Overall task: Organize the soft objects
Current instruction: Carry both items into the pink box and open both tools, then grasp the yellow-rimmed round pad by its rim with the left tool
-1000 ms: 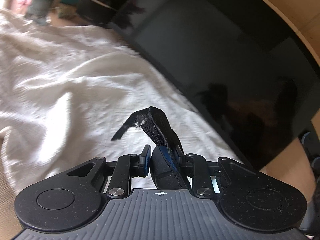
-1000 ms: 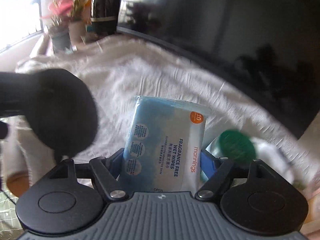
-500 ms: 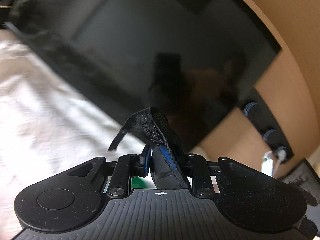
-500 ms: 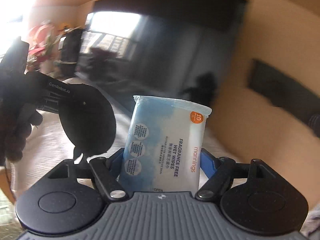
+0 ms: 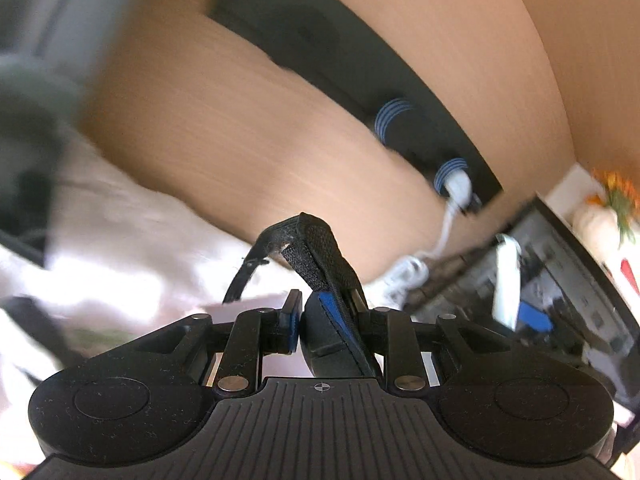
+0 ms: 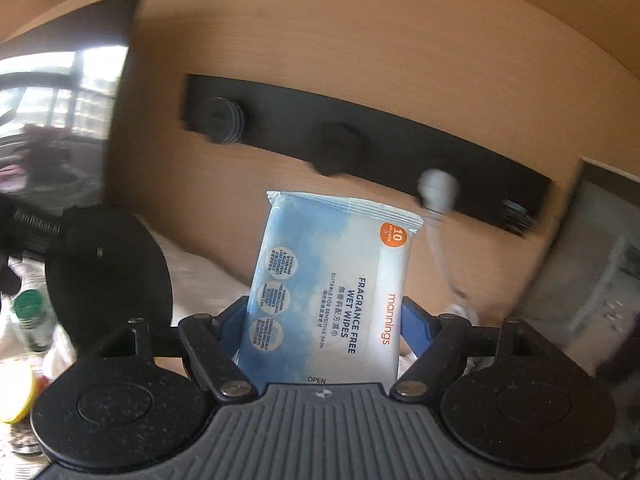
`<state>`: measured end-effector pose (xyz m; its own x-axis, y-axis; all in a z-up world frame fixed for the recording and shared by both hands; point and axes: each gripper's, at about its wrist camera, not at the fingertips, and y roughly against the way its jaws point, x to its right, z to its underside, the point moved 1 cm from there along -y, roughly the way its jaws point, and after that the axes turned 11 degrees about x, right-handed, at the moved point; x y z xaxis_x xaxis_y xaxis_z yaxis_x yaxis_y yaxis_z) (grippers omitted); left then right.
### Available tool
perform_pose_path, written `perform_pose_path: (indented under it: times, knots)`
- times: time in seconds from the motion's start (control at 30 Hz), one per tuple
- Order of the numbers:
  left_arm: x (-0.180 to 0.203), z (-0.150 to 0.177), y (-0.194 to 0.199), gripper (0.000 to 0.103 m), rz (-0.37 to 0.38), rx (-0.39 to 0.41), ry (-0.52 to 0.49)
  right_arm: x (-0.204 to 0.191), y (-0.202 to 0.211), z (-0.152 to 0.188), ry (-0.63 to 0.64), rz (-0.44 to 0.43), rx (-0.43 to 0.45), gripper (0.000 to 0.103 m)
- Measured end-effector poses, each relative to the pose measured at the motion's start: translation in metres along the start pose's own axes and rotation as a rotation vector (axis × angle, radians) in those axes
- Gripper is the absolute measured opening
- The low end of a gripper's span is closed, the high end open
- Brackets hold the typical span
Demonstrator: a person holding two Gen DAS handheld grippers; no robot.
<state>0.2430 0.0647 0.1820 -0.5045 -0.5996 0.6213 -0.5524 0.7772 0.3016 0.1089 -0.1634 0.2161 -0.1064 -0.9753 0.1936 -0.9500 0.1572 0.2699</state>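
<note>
My left gripper point(image 5: 326, 320) is shut on a black fabric strap with a blue patch point(image 5: 324, 264), which sticks up between the fingers and trails a thin black band to the left. My right gripper point(image 6: 320, 320) is shut on a blue and white pack of wet wipes point(image 6: 332, 284), held upright in the air. The left gripper's body point(image 6: 108, 276) shows as a black disc at the left of the right wrist view. Both are raised above the white cloth point(image 5: 132, 248).
A wooden wall panel point(image 5: 248, 120) is straight ahead, with a black socket strip point(image 6: 360, 148) and a white plug and cable point(image 5: 456, 192). A dark open box point(image 5: 560, 292) is at the right. A green-capped bottle point(image 6: 28, 312) and a yellow lid point(image 6: 16, 396) are at lower left.
Both grippers have swung to the right, away from the dark screen and the white cloth, toward the wooden wall and socket strip. Each still holds its object.
</note>
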Motion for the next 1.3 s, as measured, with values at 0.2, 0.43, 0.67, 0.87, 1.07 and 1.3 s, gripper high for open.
perform_pose_path:
  times: [0.2,0.43,0.67,0.87,1.07,1.3]
  knots:
    - [0.018,0.026,-0.082,0.028,0.010,-0.089,0.091,0.036,-0.023,0.010,-0.078,0.006,-0.050,0.077]
    - [0.004,0.076,-0.146,0.029,-0.174,-0.222,-0.121,0.038,-0.064,0.036,-0.153,-0.058,-0.137,0.077]
    - [-0.009,0.043,-0.060,0.029,-0.215,-0.012,-0.171,0.007,-0.102,0.067,-0.148,-0.192,-0.218,0.092]
    - [-0.057,0.056,0.053,0.029,-0.341,0.143,-0.171,-0.005,-0.101,0.074,-0.134,-0.170,-0.205,0.094]
    - [-0.120,0.068,0.153,0.029,-0.526,0.225,-0.061,-0.048,-0.078,0.071,-0.155,-0.223,-0.175,0.096]
    - [-0.166,0.101,0.202,0.029,-0.604,0.156,0.025,-0.142,-0.044,0.074,-0.069,-0.380,-0.147,0.098]
